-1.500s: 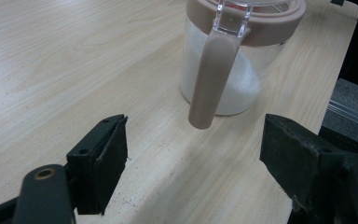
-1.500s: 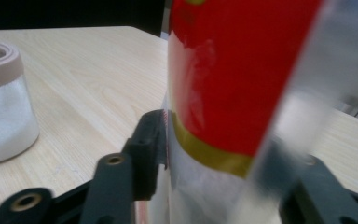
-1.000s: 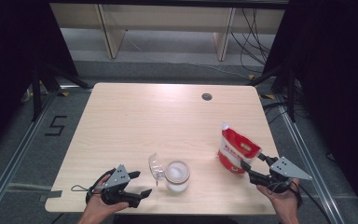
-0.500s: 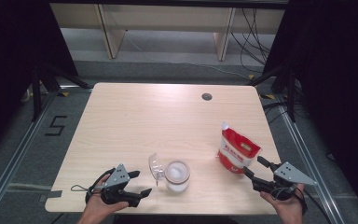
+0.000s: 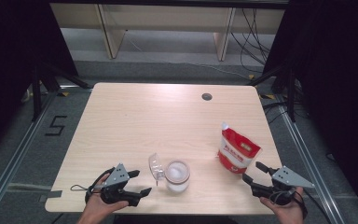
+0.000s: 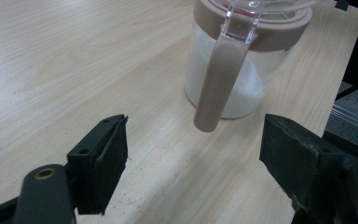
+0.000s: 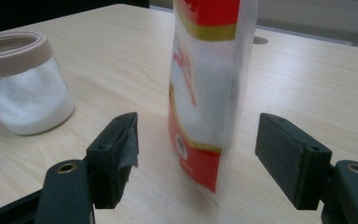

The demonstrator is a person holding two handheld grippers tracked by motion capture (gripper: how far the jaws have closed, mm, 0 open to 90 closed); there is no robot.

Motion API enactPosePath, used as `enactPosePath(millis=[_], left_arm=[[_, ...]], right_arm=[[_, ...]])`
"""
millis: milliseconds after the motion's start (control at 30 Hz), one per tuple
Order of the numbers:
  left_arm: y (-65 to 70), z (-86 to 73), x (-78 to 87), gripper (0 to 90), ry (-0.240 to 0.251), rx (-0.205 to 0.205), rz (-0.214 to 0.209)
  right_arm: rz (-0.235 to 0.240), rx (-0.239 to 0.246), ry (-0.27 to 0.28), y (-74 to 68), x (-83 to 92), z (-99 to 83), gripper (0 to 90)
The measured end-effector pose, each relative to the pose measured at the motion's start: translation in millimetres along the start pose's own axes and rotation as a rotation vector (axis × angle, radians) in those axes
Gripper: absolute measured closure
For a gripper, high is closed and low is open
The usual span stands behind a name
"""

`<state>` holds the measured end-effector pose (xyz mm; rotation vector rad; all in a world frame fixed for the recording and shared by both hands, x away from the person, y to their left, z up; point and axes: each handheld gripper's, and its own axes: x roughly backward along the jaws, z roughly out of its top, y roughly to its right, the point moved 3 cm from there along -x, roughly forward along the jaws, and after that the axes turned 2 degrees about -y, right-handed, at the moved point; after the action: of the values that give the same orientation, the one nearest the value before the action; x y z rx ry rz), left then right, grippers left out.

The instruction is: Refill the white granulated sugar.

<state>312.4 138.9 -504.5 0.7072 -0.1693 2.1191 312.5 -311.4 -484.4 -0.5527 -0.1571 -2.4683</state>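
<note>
Right tongs (image 5: 256,171) had just let go of pouch (image 5: 237,149), backed toward desk's (image 5: 135,112) near edge, gaping, empty. Left tongs (image 5: 139,183) wide, empty, near jar (image 5: 176,175). Pour likely done.

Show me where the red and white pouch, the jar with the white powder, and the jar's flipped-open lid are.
Red and white pouch (image 5: 237,154): high view, middle of its front.
Jar (image 5: 177,177): high view, on its glass side.
Open lid (image 5: 155,165): high view, on the clear flap left of the jar.
</note>
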Motion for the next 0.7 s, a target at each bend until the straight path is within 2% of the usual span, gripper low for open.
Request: enactPosePath(millis=[67, 100, 133, 200, 233, 300, 333, 367, 400, 433, 567, 600, 700], left_arm=[[-0.2, 0.4, 0.7, 22.8, -0.005, -0.002, 0.000], [-0.1, 0.6, 0.9, 22.8, -0.004, -0.002, -0.001], [0.1, 0.8, 1.6, 22.8, -0.007, -0.007, 0.004], [0.2, 0.9, 2.0, 22.8, -0.006, -0.007, 0.004], [0.1, 1.0, 2.0, 22.8, -0.004, -0.006, 0.004], [-0.7, 1.2, 1.8, 22.8, -0.005, -0.017, 0.002], [0.2, 0.8, 1.4, 22.8, -0.004, 0.000, 0.003], [0.2, 0.8, 1.3, 22.8, -0.006, -0.002, 0.002], [0.4, 1.1, 1.3, 22.8, -0.006, -0.002, 0.002], [0.3, 1.6, 1.5, 22.8, -0.005, -0.007, 0.002], [0.5, 2.7, 1.5, 22.8, 0.005, 0.005, -0.008], [-1.8, 2.3, 2.4, 22.8, -0.010, -0.014, 0.001], [-0.2, 3.1, 1.7, 22.8, 0.007, 0.001, -0.005]], right_arm=[[-0.003, -0.016, -0.012, -2.2, 0.4, -1.9, 30.6], [0.008, -0.011, -0.010, -2.2, 0.2, -2.1, 30.6], [0.017, -0.030, -0.012, -3.5, 0.7, -2.5, 30.6], [0.008, -0.003, 0.004, -2.3, -0.4, -2.8, 30.6], [0.019, -0.025, -0.009, -4.5, 0.0, -3.6, 30.5], [0.021, -0.032, -0.017, -5.9, -0.2, -4.6, 30.3], [0.022, -0.041, -0.025, -7.6, 0.4, -5.2, 30.3], [0.019, -0.020, -0.024, -6.9, 0.3, -5.2, 30.3], [0.020, -0.022, -0.034, -7.5, 0.3, -6.0, 30.1], [0.021, -0.050, -0.043, -9.7, 1.4, -6.6, 29.9], [0.031, -0.036, -0.027, -7.5, 0.4, -7.0, 30.0], [0.025, -0.033, -0.028, -7.1, 0.5, -7.2, 30.0], [0.031, -0.033, -0.038, -8.2, 0.5, -7.7, 30.0]])
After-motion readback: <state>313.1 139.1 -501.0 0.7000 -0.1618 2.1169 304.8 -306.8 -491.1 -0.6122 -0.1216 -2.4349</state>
